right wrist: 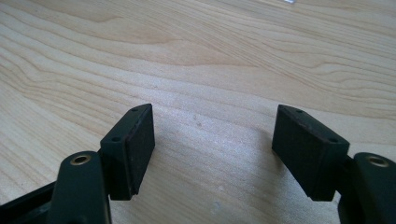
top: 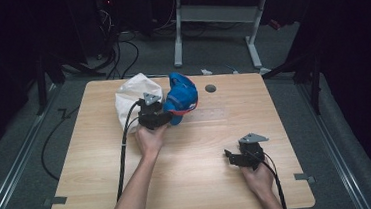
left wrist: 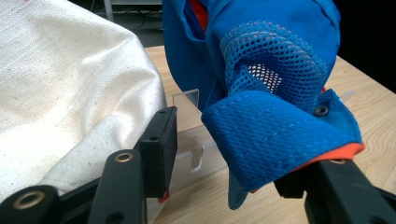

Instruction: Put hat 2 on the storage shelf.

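a blue cap (top: 181, 97) with mesh panels and orange trim sits at the far left part of the wooden bench (top: 205, 183), just beside a white cloth bag (top: 128, 96). the left claw (top: 167, 115) is at the cap, its jaws apart, the strap end lying over one jaw in the left gripper view. the right claw (top: 230, 157) rests low over bare bench at the near right, jaws spread wide apart.

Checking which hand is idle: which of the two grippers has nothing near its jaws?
The right gripper, open over bare table; the left gripper sits against the blue cap.
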### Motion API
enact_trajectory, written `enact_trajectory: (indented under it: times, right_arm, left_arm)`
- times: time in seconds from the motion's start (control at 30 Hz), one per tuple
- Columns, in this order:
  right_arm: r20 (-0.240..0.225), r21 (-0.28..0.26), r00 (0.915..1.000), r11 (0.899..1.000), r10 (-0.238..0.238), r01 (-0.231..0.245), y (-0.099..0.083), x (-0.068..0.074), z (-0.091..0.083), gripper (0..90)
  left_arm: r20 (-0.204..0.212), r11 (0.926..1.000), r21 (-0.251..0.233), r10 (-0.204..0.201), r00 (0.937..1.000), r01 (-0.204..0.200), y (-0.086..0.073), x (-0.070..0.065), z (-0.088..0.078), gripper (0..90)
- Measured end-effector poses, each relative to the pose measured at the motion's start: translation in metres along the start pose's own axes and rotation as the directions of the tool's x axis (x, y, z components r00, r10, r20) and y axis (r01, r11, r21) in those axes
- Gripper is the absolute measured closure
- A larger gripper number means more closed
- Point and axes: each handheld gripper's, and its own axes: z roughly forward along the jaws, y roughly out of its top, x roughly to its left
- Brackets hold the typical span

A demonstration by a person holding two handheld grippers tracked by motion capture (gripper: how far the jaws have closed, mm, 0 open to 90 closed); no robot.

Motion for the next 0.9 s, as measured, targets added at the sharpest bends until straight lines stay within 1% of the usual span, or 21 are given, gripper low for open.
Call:
enact_trajectory:
  times: [0.17, 0.23, 0.33, 0.47, 0.53, 0.63, 0.7, 0.8, 0.87, 0.9]
  right_arm:
    - [0.000, 0.000, 1.0000, 1.000, -0.001, 0.001, 0.000, 0.000, 0.000, 29.9]
    - [0.000, 0.000, 1.0000, 1.000, -0.002, 0.002, 0.000, 0.000, 0.000, 29.9]
    - [-0.001, 0.001, 1.0000, 1.000, 0.001, -0.001, 0.000, 0.000, 0.000, 29.9]
    - [0.000, 0.000, 1.0000, 1.000, -0.001, 0.001, 0.000, 0.000, 0.000, 29.9]
    - [-0.001, 0.000, 1.0000, 1.000, 0.000, 0.000, 0.000, 0.000, 0.000, 29.9]
    - [-0.001, -0.001, 1.0000, 1.000, -0.004, 0.004, 0.000, 0.000, 0.000, 29.9]
    - [0.000, -0.002, 1.0000, 1.000, -0.007, 0.007, 0.000, -0.001, 0.000, 29.9]
    - [0.000, -0.002, 1.0000, 1.000, -0.006, 0.006, 0.000, 0.000, 0.000, 29.9]
    - [0.000, -0.002, 1.0000, 1.000, -0.006, 0.006, 0.000, 0.000, 0.000, 29.9]
    - [0.000, -0.002, 1.0000, 1.000, -0.006, 0.006, 0.000, 0.000, 0.000, 29.9]
  left_arm:
    - [0.004, 1.0000, -0.005, 0.006, 1.0000, -0.006, 0.001, 0.000, -0.005, 46.1]
    - [0.000, 0.9998, 0.003, 0.017, 0.9998, -0.017, 0.000, 0.000, -0.007, 45.7]
    - [-0.004, 0.9996, 0.016, 0.022, 0.9997, -0.022, -0.001, 0.002, -0.010, 44.3]
    - [-0.006, 0.9995, 0.021, 0.024, 0.9997, -0.024, -0.004, 0.003, -0.014, 42.4]
    - [-0.012, 0.9991, 0.029, 0.033, 0.9994, -0.032, -0.005, 0.004, -0.016, 41.3]
    - [-0.011, 0.9993, 0.027, 0.027, 0.9996, -0.027, -0.005, 0.004, -0.019, 41.3]
    - [-0.008, 0.9993, 0.024, 0.028, 0.9996, -0.027, -0.004, 0.003, -0.018, 42.0]
    - [-0.018, 0.9990, 0.029, 0.035, 0.9992, -0.035, -0.005, 0.002, -0.009, 42.7]
    - [-0.026, 0.9979, 0.038, 0.053, 0.9983, -0.052, -0.009, 0.001, -0.002, 41.8]
    - [-0.027, 0.9969, 0.033, 0.072, 0.9970, -0.071, -0.012, 0.000, 0.000, 40.7]
